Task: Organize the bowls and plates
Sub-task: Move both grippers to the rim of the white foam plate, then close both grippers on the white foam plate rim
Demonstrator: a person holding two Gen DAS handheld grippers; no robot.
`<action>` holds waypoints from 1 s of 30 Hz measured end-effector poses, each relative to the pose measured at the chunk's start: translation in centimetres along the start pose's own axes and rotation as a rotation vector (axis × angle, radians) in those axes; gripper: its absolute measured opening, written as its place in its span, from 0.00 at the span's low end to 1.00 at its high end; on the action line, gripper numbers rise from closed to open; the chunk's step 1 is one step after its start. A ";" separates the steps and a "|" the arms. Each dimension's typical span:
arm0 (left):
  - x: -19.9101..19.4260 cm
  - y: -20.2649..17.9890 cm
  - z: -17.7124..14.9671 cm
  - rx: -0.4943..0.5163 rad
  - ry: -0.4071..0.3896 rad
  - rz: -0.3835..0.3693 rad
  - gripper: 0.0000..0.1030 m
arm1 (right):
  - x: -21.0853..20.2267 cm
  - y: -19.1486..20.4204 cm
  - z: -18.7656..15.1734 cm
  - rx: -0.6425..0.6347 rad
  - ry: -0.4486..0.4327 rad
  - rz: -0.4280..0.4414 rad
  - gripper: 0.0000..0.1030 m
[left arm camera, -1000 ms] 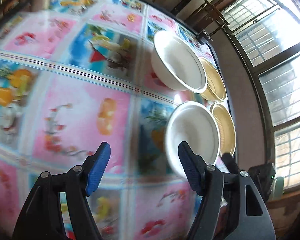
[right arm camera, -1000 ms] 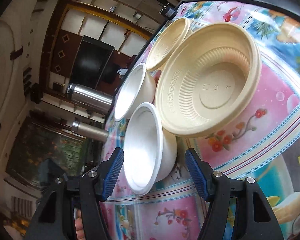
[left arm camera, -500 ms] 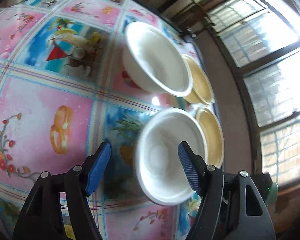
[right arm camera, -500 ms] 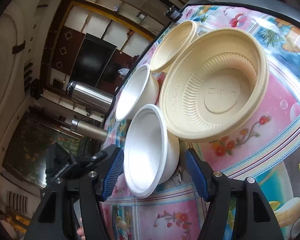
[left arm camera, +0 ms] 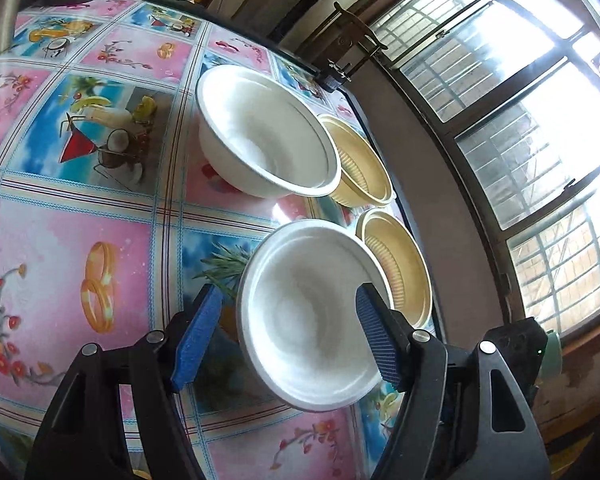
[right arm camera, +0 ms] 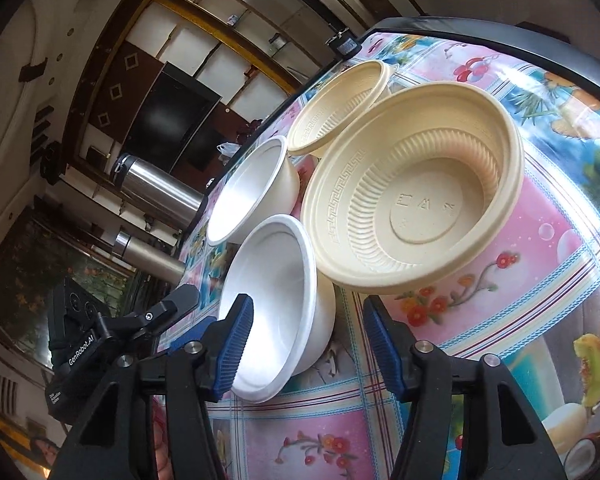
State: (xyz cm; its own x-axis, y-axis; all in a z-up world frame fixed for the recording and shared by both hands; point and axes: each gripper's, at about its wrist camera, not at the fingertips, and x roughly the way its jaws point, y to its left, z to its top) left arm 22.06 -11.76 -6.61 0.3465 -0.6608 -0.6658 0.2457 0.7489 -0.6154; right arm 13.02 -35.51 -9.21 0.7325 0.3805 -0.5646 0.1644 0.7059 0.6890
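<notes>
On the far left of the right wrist view, steel flasks point(right arm camera: 160, 188) stand beyond the table edge, and the left gripper point(right arm camera: 188, 320) pokes in, spread wide. Next comes the near white bowl point(right arm camera: 276, 312), smooth foam, round, sitting on the glossy picture tablecloth point(right arm camera: 500, 340); the far white bowl point(right arm camera: 252, 196) sits behind it. The right gripper point(right arm camera: 308, 344) hangs spread, its ribbed blue pads either side of that near bowl's wall, nothing pinched. Rightward, the near cream bowl point(right arm camera: 416, 208), ribbed plastic with a key-pattern rim, crowds just beside it, overlapping the far cream bowl point(right arm camera: 340, 108). Only the left wrist view shows the barred window point(left arm camera: 520, 140) and the left gripper point(left arm camera: 288, 340) straddling the near white bowl point(left arm camera: 312, 320).
</notes>
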 end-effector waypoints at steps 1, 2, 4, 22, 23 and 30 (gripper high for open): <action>0.4 0.1 0.0 -0.003 0.015 0.007 0.67 | 0.0 0.0 0.0 -0.002 -0.001 -0.002 0.55; 0.7 0.3 0.0 -0.006 0.027 0.014 0.67 | 0.1 0.0 0.0 -0.003 0.000 -0.004 0.55; 1.2 0.8 -0.2 -0.024 0.045 0.018 0.61 | 0.1 0.0 0.0 -0.002 0.000 -0.004 0.51; 0.7 1.3 -0.4 -0.025 0.031 0.059 0.07 | 0.1 -0.3 -0.2 0.009 0.005 -0.019 0.31; 0.8 1.3 -0.5 -0.025 0.035 0.058 0.07 | 0.1 -0.3 -0.3 0.007 0.007 -0.022 0.29; 0.9 1.4 -0.5 -0.025 0.042 0.060 0.06 | 0.3 -0.1 -0.4 -0.011 0.012 -0.042 0.11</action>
State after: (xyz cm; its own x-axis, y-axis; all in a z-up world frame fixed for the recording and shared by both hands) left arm 22.27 -11.34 -8.23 0.3212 -0.6168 -0.7186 0.2028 0.7860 -0.5840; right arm 13.00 -35.23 -9.63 0.7167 0.3574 -0.5988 0.1880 0.7279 0.6594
